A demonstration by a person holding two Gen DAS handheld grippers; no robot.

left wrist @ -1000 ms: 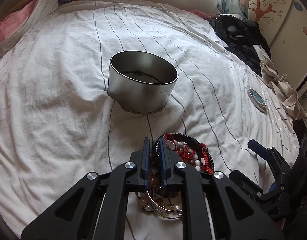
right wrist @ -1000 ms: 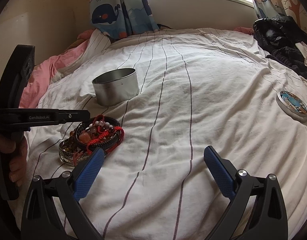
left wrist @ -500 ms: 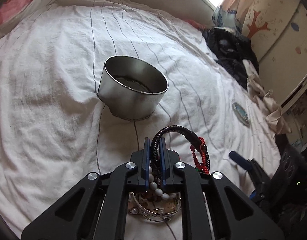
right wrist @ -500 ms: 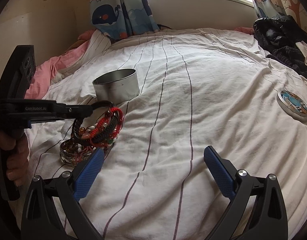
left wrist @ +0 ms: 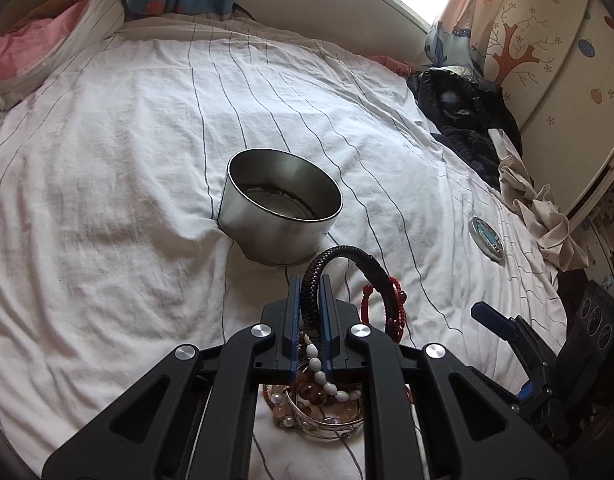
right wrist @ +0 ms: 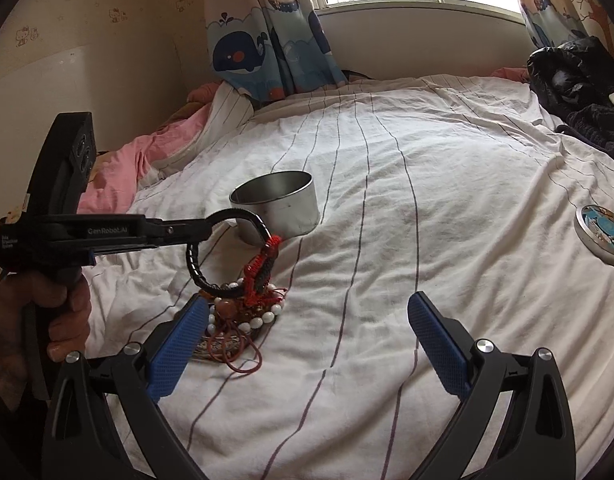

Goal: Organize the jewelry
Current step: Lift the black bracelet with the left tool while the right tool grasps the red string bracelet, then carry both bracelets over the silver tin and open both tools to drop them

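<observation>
The left gripper (left wrist: 309,300) clamps a black braided bracelet (left wrist: 347,258) just in front of the metal tin (left wrist: 275,228). The right gripper (right wrist: 307,336) hovers wide apart nearer the camera than the tin.

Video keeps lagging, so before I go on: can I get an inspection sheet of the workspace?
Surface: white striped bedsheet, wrinkled.
Job's things: open metal tin; black braided bracelet lifted, red cord bracelet snagged on it; bead pile on the sheet; tin lid lying apart.
Clutter: dark clothes, pink blanket.
Grippers: left hand-held gripper shut on the black braided bracelet; right hand-held gripper open, holding nothing.
Cables: nothing seen.
Surroundings: window, whale curtain.
</observation>
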